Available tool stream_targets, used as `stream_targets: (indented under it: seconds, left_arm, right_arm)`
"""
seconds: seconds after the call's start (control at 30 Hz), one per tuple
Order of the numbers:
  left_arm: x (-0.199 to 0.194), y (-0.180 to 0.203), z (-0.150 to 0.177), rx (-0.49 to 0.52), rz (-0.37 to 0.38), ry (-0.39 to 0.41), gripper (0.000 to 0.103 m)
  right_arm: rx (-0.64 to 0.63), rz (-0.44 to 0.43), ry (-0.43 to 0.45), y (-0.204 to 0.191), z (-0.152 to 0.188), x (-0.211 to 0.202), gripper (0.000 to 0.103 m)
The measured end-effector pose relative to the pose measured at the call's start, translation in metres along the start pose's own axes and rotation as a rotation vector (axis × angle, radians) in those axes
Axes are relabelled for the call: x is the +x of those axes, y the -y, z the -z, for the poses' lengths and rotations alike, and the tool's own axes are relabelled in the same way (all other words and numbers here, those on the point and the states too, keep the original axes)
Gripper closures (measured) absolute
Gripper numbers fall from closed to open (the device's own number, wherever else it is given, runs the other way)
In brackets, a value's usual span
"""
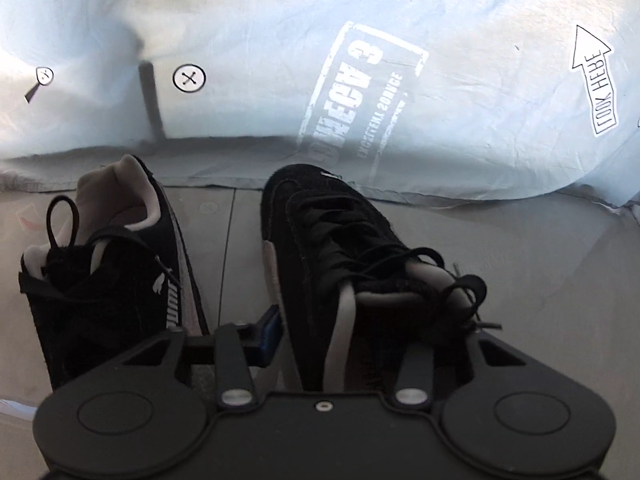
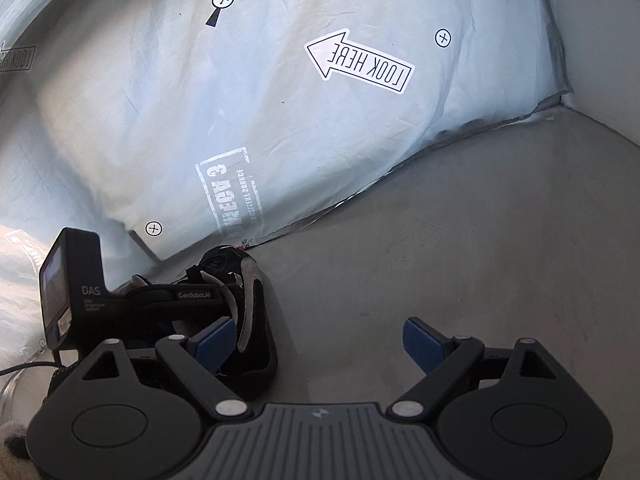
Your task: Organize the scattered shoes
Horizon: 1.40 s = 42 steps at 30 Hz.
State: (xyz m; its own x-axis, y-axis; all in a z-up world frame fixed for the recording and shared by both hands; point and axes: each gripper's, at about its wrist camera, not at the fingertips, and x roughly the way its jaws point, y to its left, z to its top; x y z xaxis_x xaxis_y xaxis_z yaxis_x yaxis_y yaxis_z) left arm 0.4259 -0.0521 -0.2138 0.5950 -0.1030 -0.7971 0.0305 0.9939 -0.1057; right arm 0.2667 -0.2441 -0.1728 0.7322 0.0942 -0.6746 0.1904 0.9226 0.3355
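Note:
Two black suede sneakers stand side by side on the grey floor [image 1: 500,280] in the left wrist view. The left sneaker [image 1: 108,280] has a white logo and a pale lining. My left gripper [image 1: 288,336] is shut on the inner side wall of the right sneaker [image 1: 320,232] near its collar. One blue pad [image 1: 268,332] shows outside the shoe and the other finger is hidden inside it. In the right wrist view my right gripper [image 2: 318,342] stands open over bare floor. To its left is a black sneaker [image 2: 252,320], with the left gripper's body [image 2: 120,304] over it.
A pale blue printed sheet [image 1: 360,80] hangs down to the floor just behind the shoes, also seen in the right wrist view as the sheet [image 2: 280,120]. A white wall [image 2: 600,40] closes the corner at the right. Grey floor [image 2: 460,260] spreads right of the shoes.

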Motion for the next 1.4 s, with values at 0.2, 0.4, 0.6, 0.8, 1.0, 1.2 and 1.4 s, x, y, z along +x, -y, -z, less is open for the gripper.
stream_targets:
  seconds: [0.2, 0.4, 0.6, 0.8, 1.0, 1.2, 1.4]
  left_arm:
    - [-0.045, -0.026, -0.014, -0.080, 0.051, 0.106, 0.091]
    - [-0.137, -0.096, -0.021, -0.261, 0.183, 0.222, 0.091]
    - [-0.185, -0.174, -0.009, -0.314, 0.069, 0.316, 0.090]
    - [-0.138, -0.248, 0.021, -0.392, 0.005, 0.268, 0.088]
    - [-0.079, -0.282, 0.049, -0.541, 0.001, 0.211, 0.088]
    - [-0.065, -0.292, 0.069, -0.517, 0.029, 0.099, 0.081]
    - [-0.089, -0.296, 0.080, -0.485, 0.022, -0.023, 0.046]
  right_arm:
    - [-0.004, 0.011, 0.000, 0.002, 0.002, -0.001, 0.012]
    - [-0.019, 0.007, 0.022, -0.005, 0.000, -0.005, 0.012]
    - [-0.066, -0.027, 0.023, -0.030, 0.004, -0.011, 0.012]
    - [-0.127, -0.061, 0.008, -0.064, 0.009, -0.019, 0.012]
    - [-0.269, -0.080, -0.009, -0.108, 0.008, -0.029, 0.012]
    - [-0.401, -0.055, -0.037, -0.157, 0.006, -0.021, 0.012]
    - [-0.442, -0.118, -0.072, -0.196, 0.021, -0.016, 0.012]
